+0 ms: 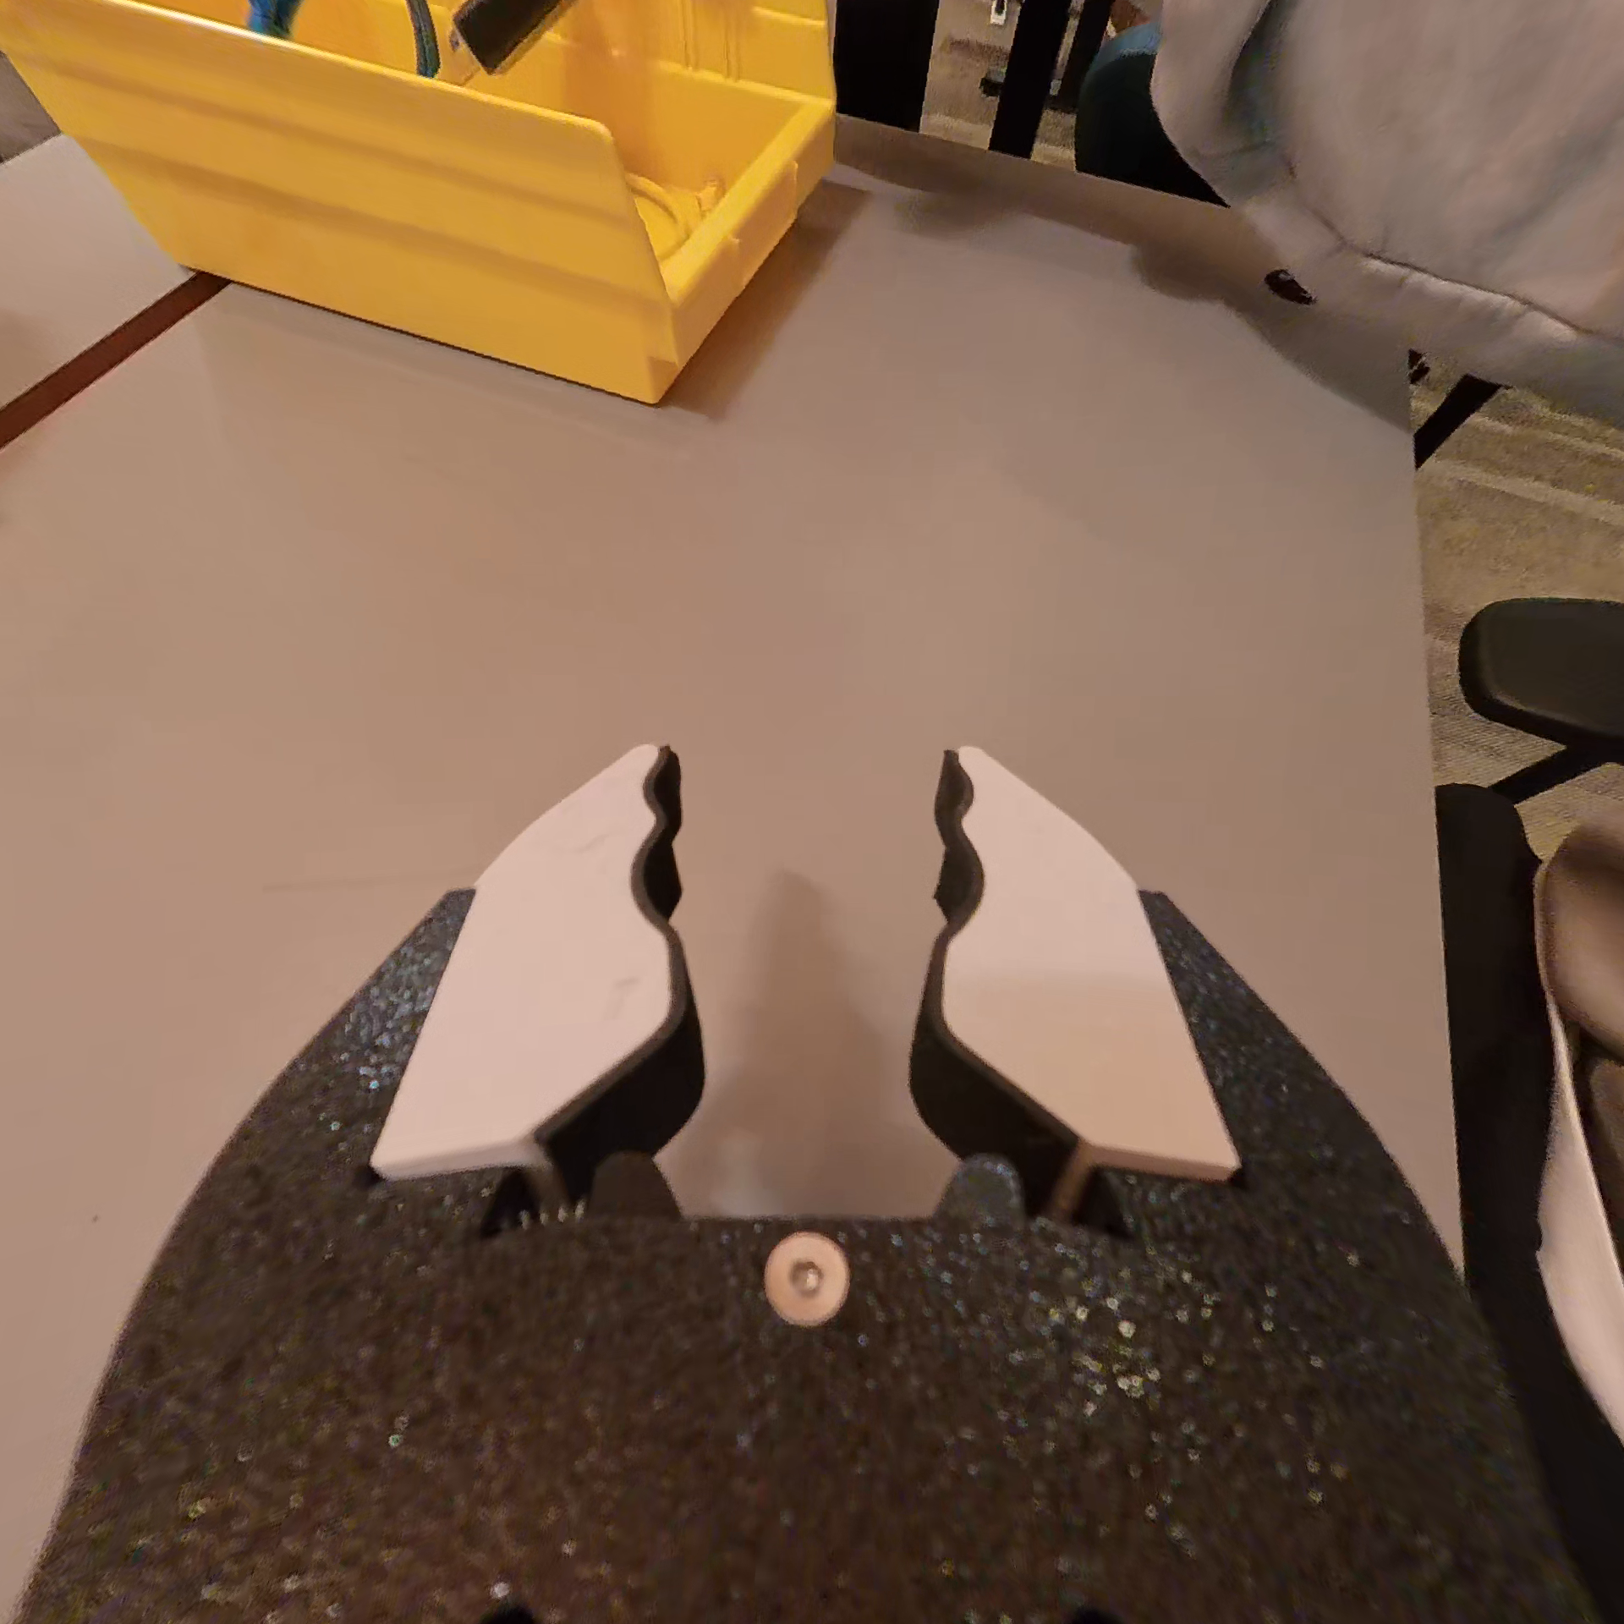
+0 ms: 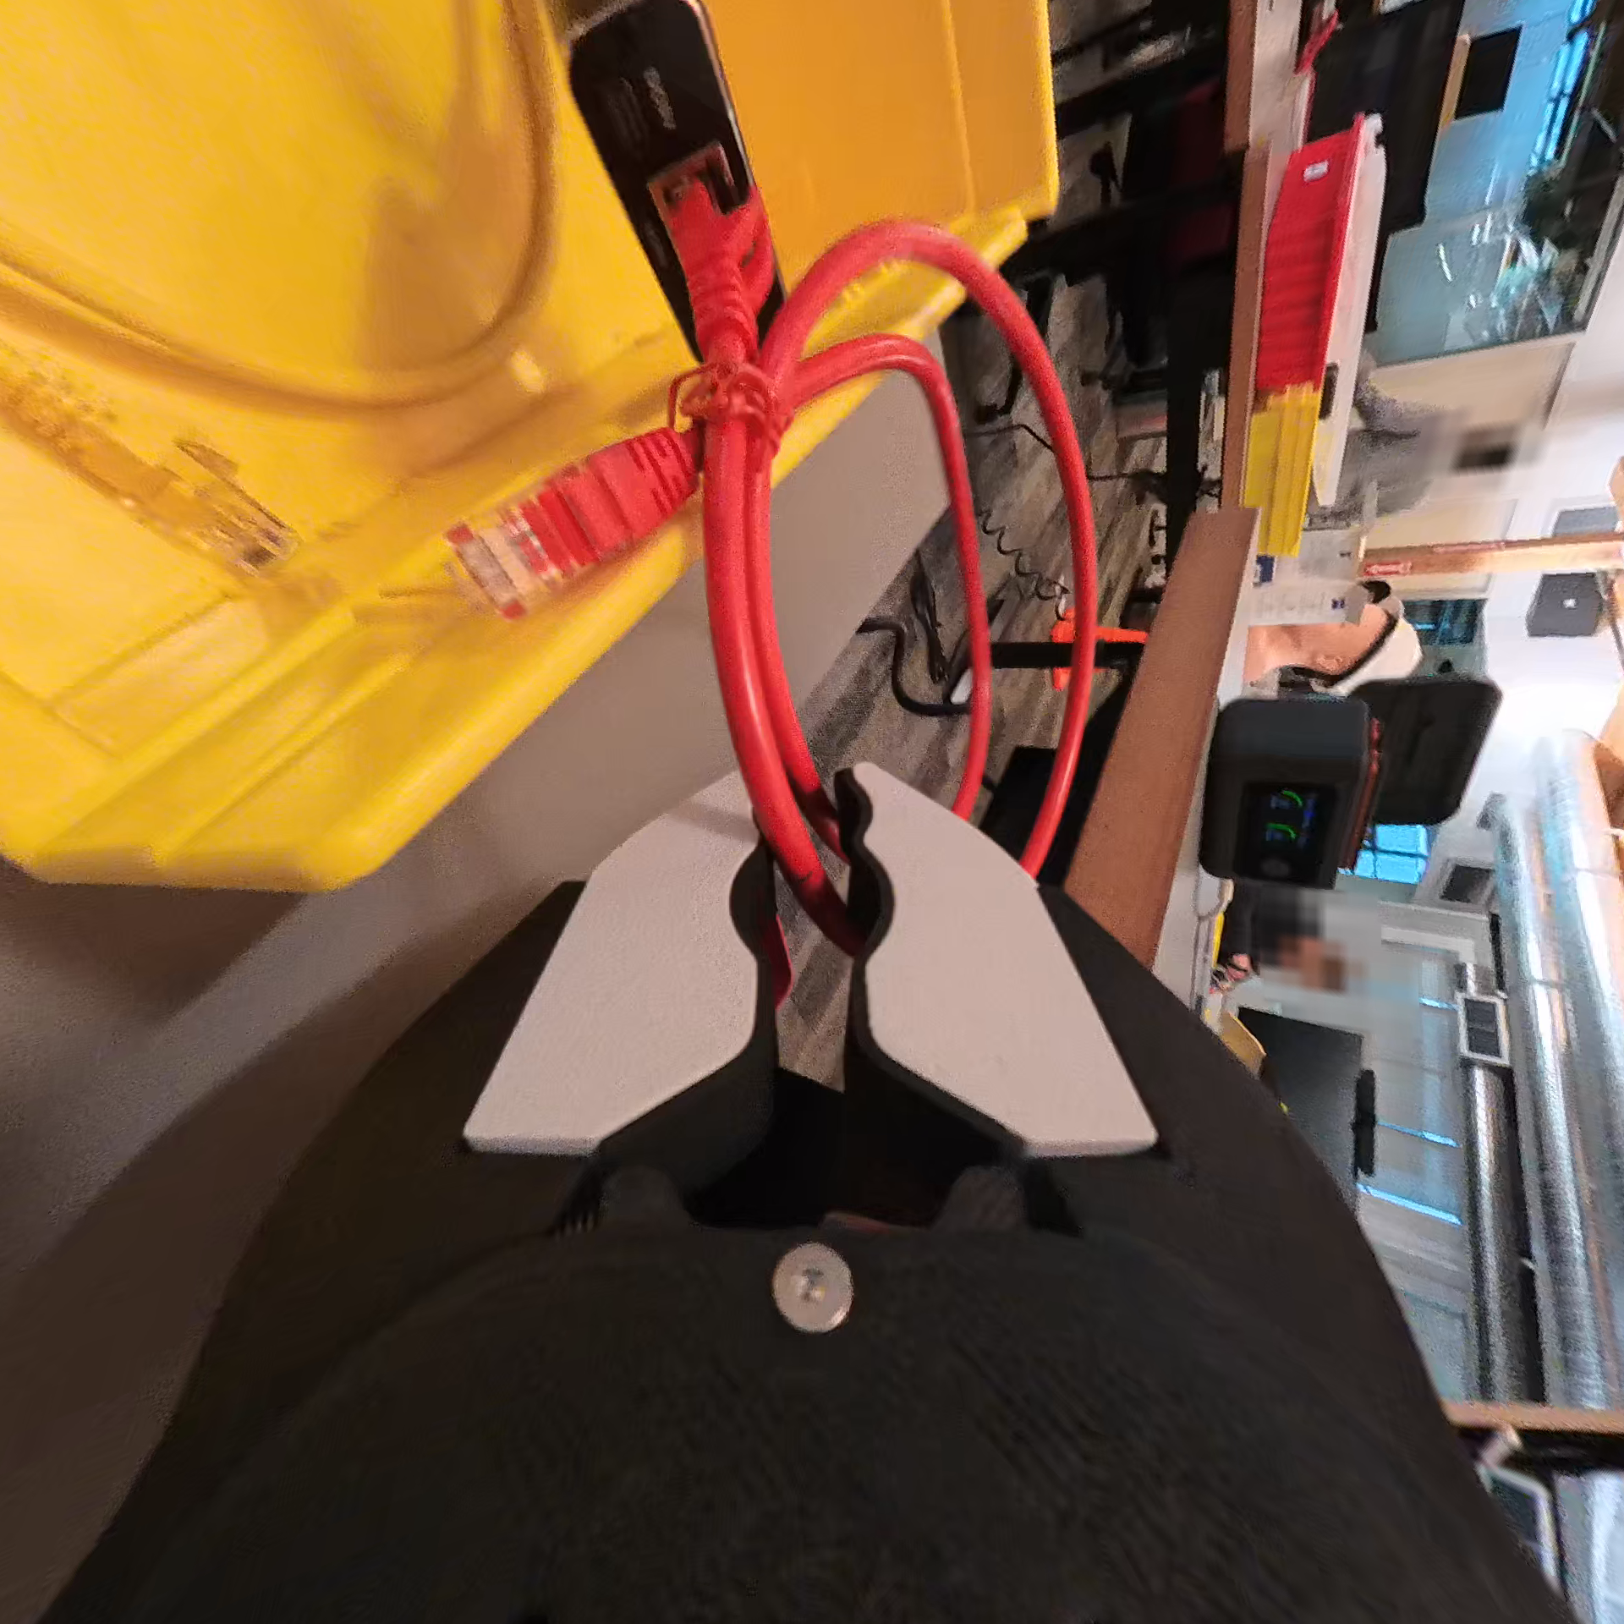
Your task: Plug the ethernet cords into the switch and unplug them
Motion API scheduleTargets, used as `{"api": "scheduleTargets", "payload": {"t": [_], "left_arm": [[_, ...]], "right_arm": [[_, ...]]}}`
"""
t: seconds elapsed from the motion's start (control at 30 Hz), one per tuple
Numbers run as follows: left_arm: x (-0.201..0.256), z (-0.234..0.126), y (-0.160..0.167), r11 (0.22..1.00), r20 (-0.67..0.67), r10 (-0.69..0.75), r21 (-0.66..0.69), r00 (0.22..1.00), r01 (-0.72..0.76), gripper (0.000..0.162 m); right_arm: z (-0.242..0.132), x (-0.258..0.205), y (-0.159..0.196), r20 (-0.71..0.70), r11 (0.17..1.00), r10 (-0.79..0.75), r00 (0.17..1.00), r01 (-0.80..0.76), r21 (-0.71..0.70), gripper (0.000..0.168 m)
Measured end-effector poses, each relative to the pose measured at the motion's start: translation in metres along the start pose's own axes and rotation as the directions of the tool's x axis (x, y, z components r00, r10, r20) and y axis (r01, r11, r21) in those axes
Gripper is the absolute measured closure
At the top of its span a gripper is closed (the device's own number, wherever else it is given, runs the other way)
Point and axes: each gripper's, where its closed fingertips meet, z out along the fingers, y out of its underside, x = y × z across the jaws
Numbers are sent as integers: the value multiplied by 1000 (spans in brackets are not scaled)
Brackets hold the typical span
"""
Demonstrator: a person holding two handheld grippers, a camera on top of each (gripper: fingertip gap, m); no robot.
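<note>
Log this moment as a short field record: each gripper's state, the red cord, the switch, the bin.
left gripper: open, empty, over bare grey table
right gripper: shut on red ethernet cord
cord state: coiled, tied in a bundle; one plug seated in the switch, the other plug free
switch: black, leaning in the yellow bin
bin contents: a yellow cord also lies inside
</note>
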Motion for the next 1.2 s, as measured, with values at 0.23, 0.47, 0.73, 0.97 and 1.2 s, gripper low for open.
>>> {"api": "scheduleTargets", "payload": {"t": [0.23,0.47,0.73,0.97,1.2], "left_arm": [[-3,1,-2,1000,-34,-17,22,999,18,108],[-6,1,7,997,-77,-53,45,996,57,108],[-7,9,12,989,-148,-119,69,982,130,108],[-3,7,21,991,-169,-113,53,979,124,108],[2,3,17,993,-193,-86,64,977,99,108]], "right_arm": [[-18,2,-24,147,961,200,969,-223,166,161],[-64,34,-72,388,866,341,856,-447,225,162],[-76,66,-184,537,627,559,632,-746,225,162],[-68,45,-216,688,274,683,245,-959,70,157],[-65,-48,-170,631,351,706,322,-933,84,157]]}}
